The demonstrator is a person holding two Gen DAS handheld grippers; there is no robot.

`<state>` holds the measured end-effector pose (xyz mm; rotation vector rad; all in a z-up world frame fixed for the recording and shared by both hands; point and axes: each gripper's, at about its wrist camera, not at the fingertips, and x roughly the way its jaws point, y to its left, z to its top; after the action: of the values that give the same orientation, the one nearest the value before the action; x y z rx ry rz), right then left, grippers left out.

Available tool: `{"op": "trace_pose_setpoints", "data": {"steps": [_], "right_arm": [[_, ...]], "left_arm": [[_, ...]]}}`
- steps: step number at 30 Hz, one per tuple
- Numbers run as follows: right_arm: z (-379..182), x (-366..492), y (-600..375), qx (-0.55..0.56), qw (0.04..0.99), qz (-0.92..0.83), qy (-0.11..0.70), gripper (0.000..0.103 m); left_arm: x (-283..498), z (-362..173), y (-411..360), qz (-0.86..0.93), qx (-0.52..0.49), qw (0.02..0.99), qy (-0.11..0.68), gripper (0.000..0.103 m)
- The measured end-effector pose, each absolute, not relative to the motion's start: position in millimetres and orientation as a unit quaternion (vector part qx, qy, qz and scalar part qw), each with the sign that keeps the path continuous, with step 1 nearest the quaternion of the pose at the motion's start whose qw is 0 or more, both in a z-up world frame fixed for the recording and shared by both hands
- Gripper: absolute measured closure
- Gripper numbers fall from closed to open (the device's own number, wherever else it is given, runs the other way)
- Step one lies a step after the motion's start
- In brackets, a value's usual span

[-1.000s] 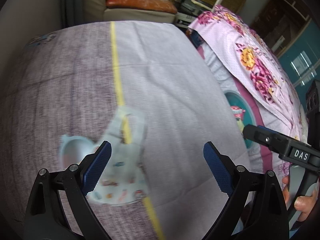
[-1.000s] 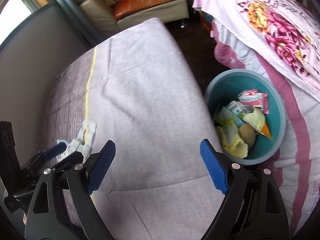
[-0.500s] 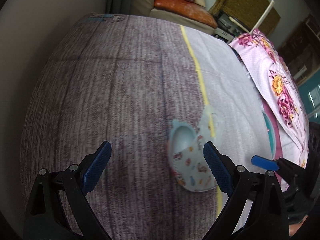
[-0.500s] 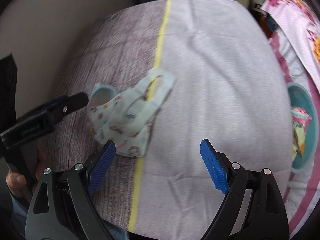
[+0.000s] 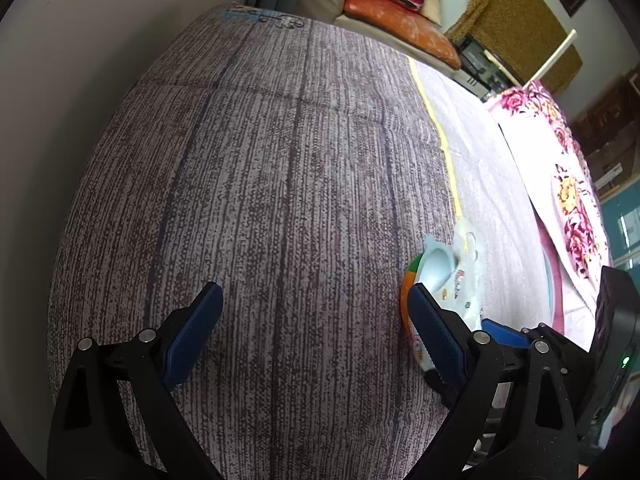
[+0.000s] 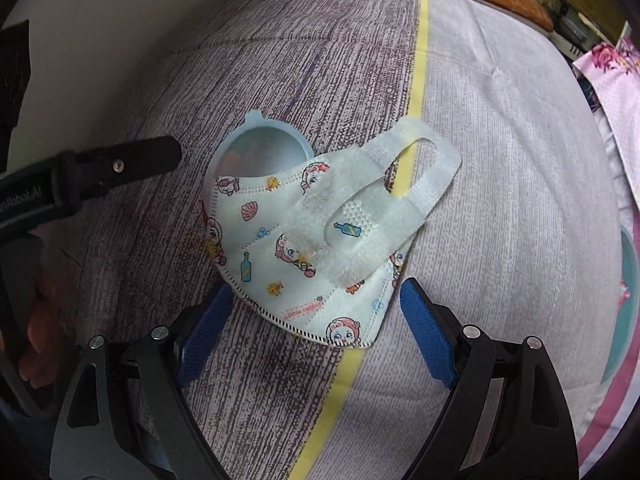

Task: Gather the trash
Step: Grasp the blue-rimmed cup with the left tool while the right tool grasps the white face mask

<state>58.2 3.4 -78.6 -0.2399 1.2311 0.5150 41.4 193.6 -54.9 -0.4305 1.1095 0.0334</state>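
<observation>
A pale child's face mask point(image 6: 304, 248) with cartoon prints lies on the grey-and-white cloth, partly covering a light blue plastic cup point(image 6: 260, 148). My right gripper point(image 6: 316, 332) hangs just over the mask's lower tip. Its blue pads stand on either side of the tip and are closing, not pressing on it. My left gripper point(image 5: 316, 336) is open over bare grey cloth with nothing between its fingers. In the left wrist view the cup point(image 5: 436, 260) and mask point(image 5: 468, 280) lie just right of its right finger. One black finger of the left gripper point(image 6: 120, 164) points at the cup from the left.
A teal bin point(image 6: 628, 280) shows at the right edge, beside the cloth. A pink floral blanket point(image 5: 568, 200) drapes to the right. A sofa with an orange cushion point(image 5: 400, 12) stands beyond the far edge. A pale wall point(image 5: 100, 60) bounds the left side.
Both grippers moved left across the cloth. The right one came down over the mask and its jaws narrowed a little. The left one passed the mask, which now lies right of it.
</observation>
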Motion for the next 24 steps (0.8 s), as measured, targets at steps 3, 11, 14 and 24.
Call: {"op": "trace_pose_setpoints", "data": {"steps": [3, 11, 14, 24], "right_arm": [[-76.9, 53.6, 4.4, -0.136, 0.788, 0.232, 0.554, 0.038], [-65.7, 52.9, -26.4, -0.094, 0.785, 0.235, 0.566, 0.089], [-61.9, 54.4, -31.5, -0.076, 0.780, 0.246, 0.570, 0.090], [-58.8, 55.8, -43.7, -0.062, 0.786, 0.239, 0.567, 0.090]], "left_arm": [[41.6, -56.7, 194.7, 0.016, -0.207, 0.826, 0.524, 0.010], [47.2, -55.9, 185.1, 0.004, -0.200, 0.827, 0.526, 0.010], [48.8, -54.7, 176.1, -0.005, -0.191, 0.830, 0.525, 0.010], [79.3, -62.2, 141.6, -0.048, -0.142, 0.830, 0.537, 0.049]]}}
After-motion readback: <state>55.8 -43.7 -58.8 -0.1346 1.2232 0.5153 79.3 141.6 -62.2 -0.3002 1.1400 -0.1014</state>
